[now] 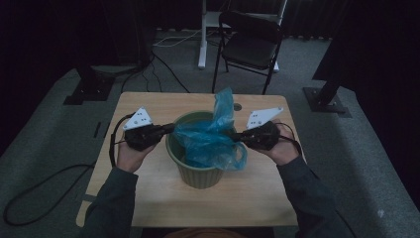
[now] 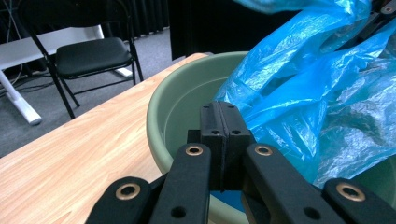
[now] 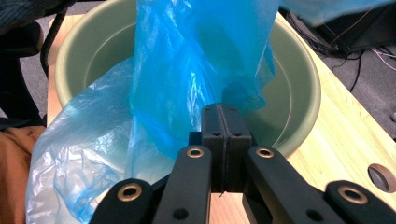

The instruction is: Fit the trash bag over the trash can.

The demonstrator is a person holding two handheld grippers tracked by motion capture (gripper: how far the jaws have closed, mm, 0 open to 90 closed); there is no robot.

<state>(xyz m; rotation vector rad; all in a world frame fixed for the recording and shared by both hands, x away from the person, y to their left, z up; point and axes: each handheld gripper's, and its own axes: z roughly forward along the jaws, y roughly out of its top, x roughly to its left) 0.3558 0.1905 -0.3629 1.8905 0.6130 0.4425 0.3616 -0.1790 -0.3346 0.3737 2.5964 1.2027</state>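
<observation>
Blue plastic bag [image 1: 210, 139] sits in and over the green bin [image 1: 198, 173], which stands mid-counter [image 1: 148, 198]. Job looks like lining the bin with the bag.

Progress, my read: roughly halfway. Bag body is down inside the bin, but the mouth isn't spread. One flap hangs over the near-right rim on the outside; another part sticks up above the far rim. Left rim and most of the far rim are bare green. Left to do: open the mouth, pull the edge around the whole rim, fold it over, push the bottom down.

Left hand-held gripper [image 1: 170, 129]: at the bin's left rim, jaws pressed together. In the left gripper view [image 2: 224, 122] the bag lies right against the tips, but I can't tell if any film is pinched.

Right hand-held gripper [image 1: 235, 135]: at the right rim, jaws also fully together. In the right gripper view [image 3: 223, 122] the bag film [image 3: 187, 88] runs down to the tips and looks pulled taut there, so probably holding the bag edge.

Bin contents: the bag, nothing else visible. Inside wall [image 3: 289, 93] clean.

Beyond the counter: black folding chair [image 1: 250, 44], cables on grey floor [image 1: 44, 148].
</observation>
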